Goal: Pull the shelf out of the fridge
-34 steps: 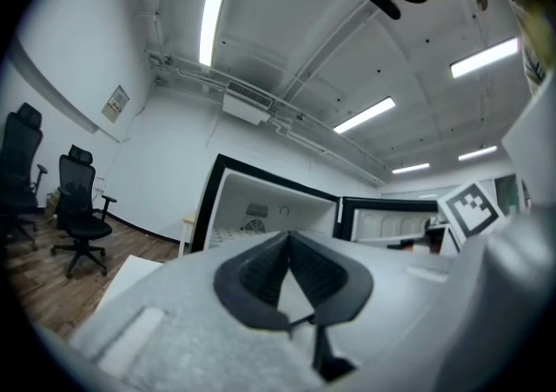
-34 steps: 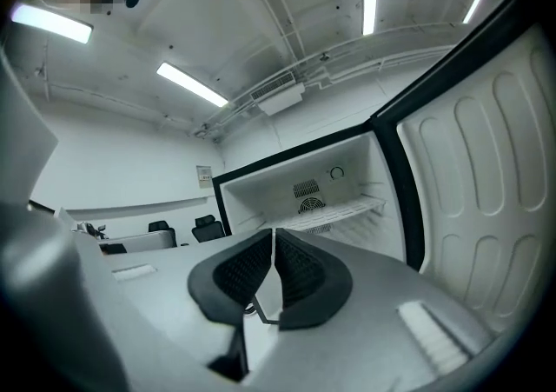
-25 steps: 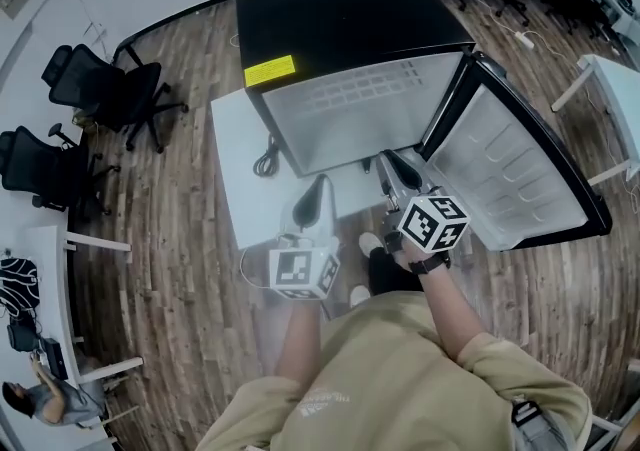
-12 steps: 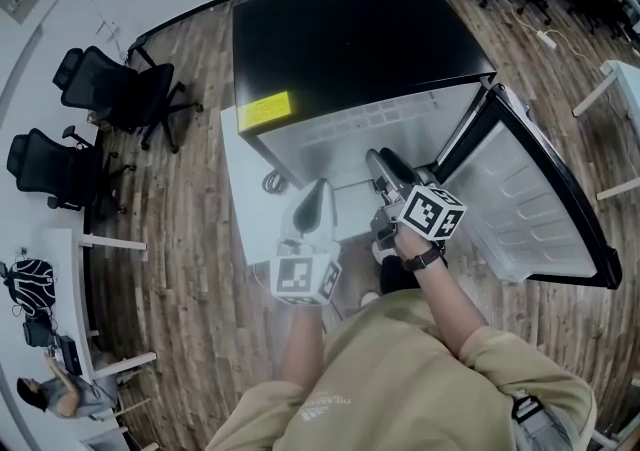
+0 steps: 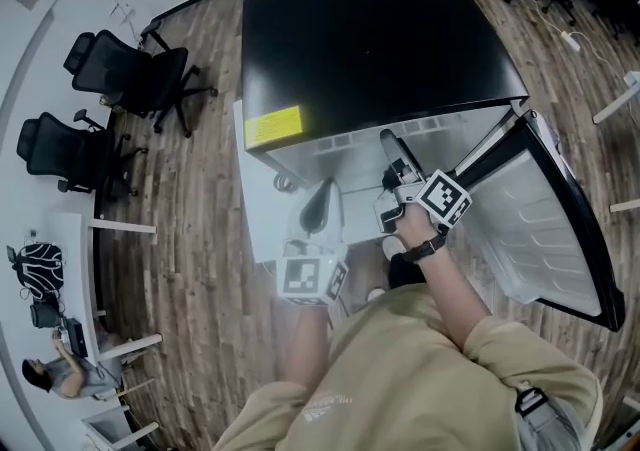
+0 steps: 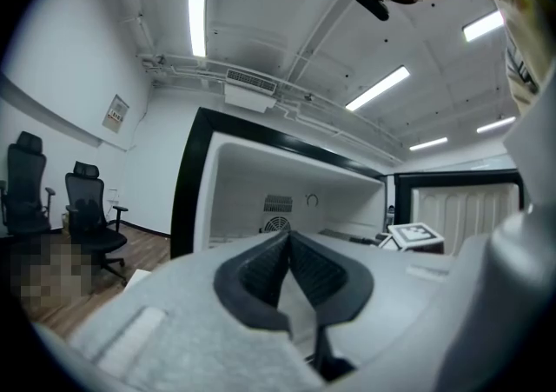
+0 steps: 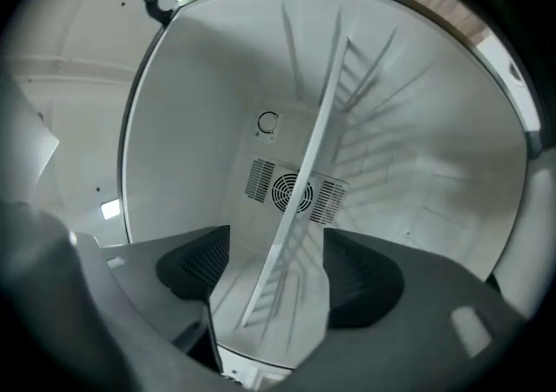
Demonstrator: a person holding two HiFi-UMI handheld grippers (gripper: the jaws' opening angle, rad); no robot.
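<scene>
Reach into the fridge (image 5: 370, 39): holding the right gripper (image 5: 390, 144) inside the white cavity, jaws having just been opening and now standing wide apart, pads pressing on nothing. Looking along that gripper, seeing the shelf (image 7: 319, 112) as a thin white wire rack, edge-on, slanting from 7 o'clock by the jaws up to 1 o'clock and crossing the fan grille (image 7: 259, 180) on the back wall. Finding its near end in the gap between the jaws, touching neither pad. Holding the left gripper (image 5: 322, 197) outside the cavity at 8 o'clock from the right one, jaws pressed together on nothing. Showing the door (image 5: 545, 219) swung wide at 3 o'clock.
</scene>
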